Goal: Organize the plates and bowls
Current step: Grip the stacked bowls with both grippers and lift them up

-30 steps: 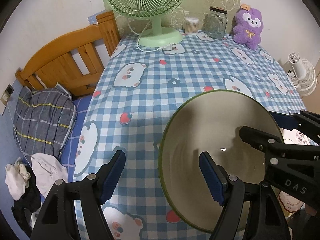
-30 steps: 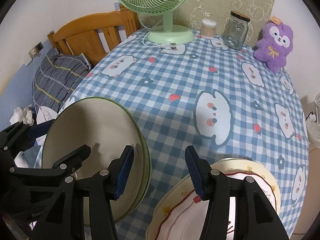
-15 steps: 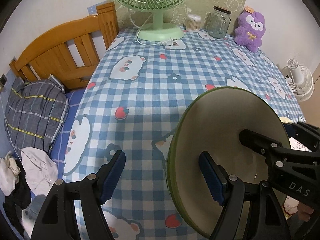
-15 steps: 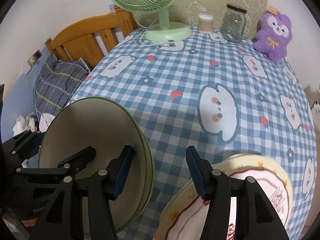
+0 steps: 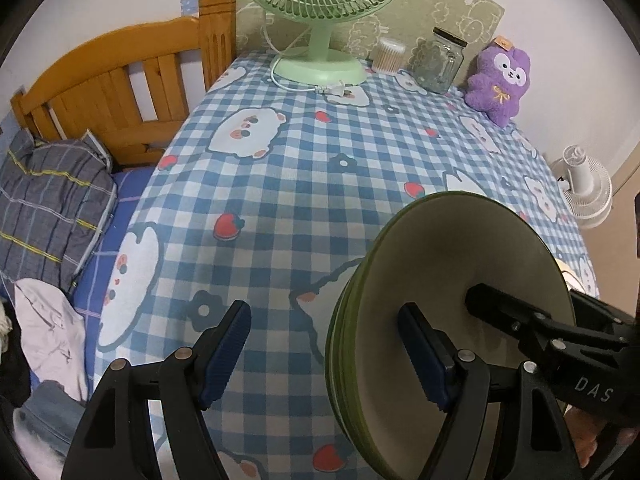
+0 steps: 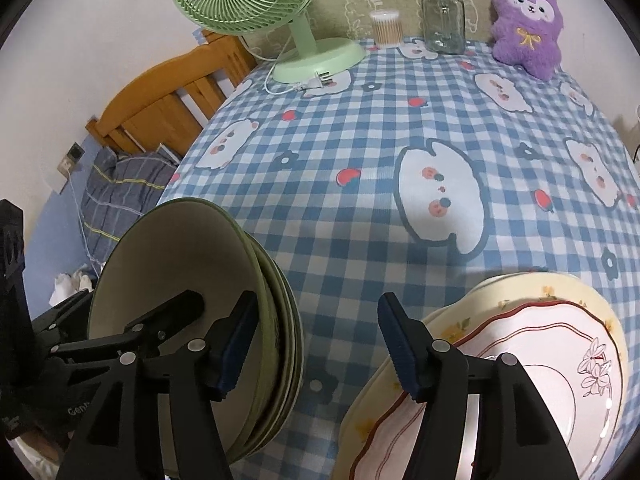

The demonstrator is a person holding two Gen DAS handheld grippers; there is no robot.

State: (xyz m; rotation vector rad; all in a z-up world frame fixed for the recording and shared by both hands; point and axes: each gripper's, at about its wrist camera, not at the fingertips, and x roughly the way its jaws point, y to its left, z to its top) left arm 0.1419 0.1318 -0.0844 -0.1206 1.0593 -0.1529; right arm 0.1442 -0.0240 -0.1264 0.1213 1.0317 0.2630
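Left wrist view: the left gripper (image 5: 324,350) is seen spread wide, its right pad inside the face of the stack of green plates (image 5: 460,292) and its left pad over bare cloth, nothing held between them. The right gripper (image 6: 314,346) is likewise spread wide in its own view, one pad lying against the stack (image 6: 192,308), the other just beside the cream and white floral plates (image 6: 532,364). The green stack stands tilted on edge at the near edge of the tabletop (image 5: 304,184), seemingly propped between the two grippers; firm clamping cannot be confirmed.

Several glazed plates together are judged heavy, stiff, slippery and breakable; hold would best be taken across the rim, all layers pinched at once, the lower edge supported.

Against the earlier frames, the stack is seen more steeply edge-on, its layered rims now exposed, and both cameras have drawn nearer to the far end of the tabletop, where the green desk fan (image 5: 320,12), cotton-swab tub (image 5: 387,55), glass jar (image 5: 440,62) and purple plush (image 5: 500,80) appear larger. The floral plates are unmoved.
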